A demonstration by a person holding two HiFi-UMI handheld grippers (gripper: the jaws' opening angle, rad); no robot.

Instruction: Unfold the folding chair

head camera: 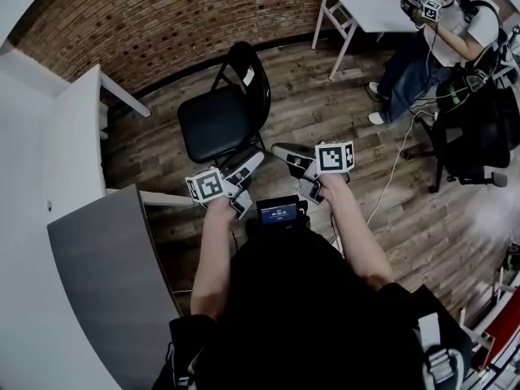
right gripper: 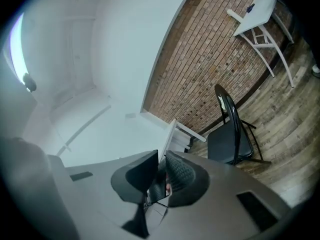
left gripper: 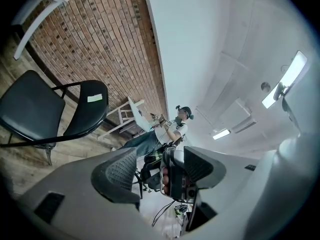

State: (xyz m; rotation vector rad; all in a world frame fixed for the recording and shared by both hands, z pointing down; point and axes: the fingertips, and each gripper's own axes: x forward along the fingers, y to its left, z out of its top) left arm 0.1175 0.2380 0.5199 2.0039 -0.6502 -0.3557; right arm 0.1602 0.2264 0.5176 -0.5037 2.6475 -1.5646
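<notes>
Chair (head camera: 215, 124) already unfolded, standing on wood floor (head camera: 325, 112) by brick wall (head camera: 162, 15), seat flat, back upright. Both grippers held just short of it, not touching. Left gripper (head camera: 256, 161) jaws wide apart, nothing in them. Right gripper (head camera: 283, 149) jaws nearly together, slim gap left, nothing clamped either.

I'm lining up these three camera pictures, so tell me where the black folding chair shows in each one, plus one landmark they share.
Head view: the black folding chair stands unfolded, above centre and slightly left.
Left gripper view: the chair sits at the left edge, tilted.
Right gripper view: the chair is right of centre, seen from the side.
Shared landmark: the brick wall behind it.
</notes>
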